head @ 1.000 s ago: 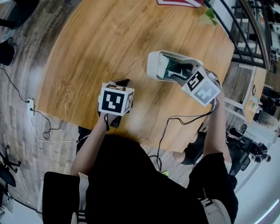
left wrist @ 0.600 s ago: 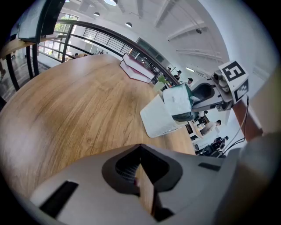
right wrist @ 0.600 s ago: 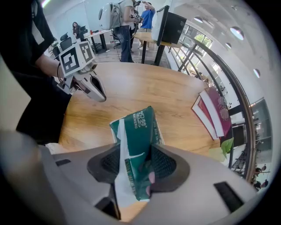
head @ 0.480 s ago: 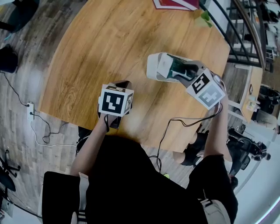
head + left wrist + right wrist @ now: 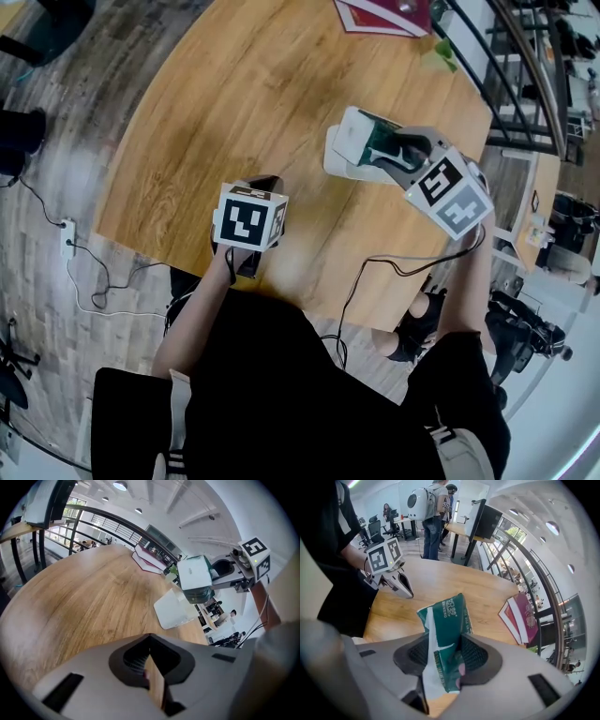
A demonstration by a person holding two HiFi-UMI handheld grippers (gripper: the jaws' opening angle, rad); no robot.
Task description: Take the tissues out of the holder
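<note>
Tissue pack (image 5: 377, 141), green and white: in the head view at 2 o'clock on the wooden table (image 5: 234, 84), pinched by the right gripper (image 5: 389, 152) directly over the white holder (image 5: 336, 167). Cannot tell from here whether clear of the holder or touching its rim. At 8 o'clock from the holder and well apart, the left gripper (image 5: 264, 180), near the table's 6 o'clock edge, marker cube facing up, tip aimed toward 12 o'clock. Red book (image 5: 380, 11) at the table's 12 o'clock rim. Power strip (image 5: 66, 234) on the floor at 9 o'clock.

Left gripper view: own jaws pressed together, nothing between them, only a thin wood-coloured sliver at the seam. Pack at 2 o'clock, raised, gripped from its 3 o'clock side by the right gripper. Holder lying on the table at 7 o'clock of the pack, just beneath it. Red book beyond, toward 12 o'clock.

Right gripper view: own jaws clamped on the pack's two sides, pads denting the wrapper. Pack sticking out past the jaws toward 12 o'clock, creased, with a white strip down its 9 o'clock side. At 10 o'clock, the left gripper, tips together over the table's edge. Red book at 3 o'clock on the table. Standing people (image 5: 433, 513) far off at 12 o'clock.
</note>
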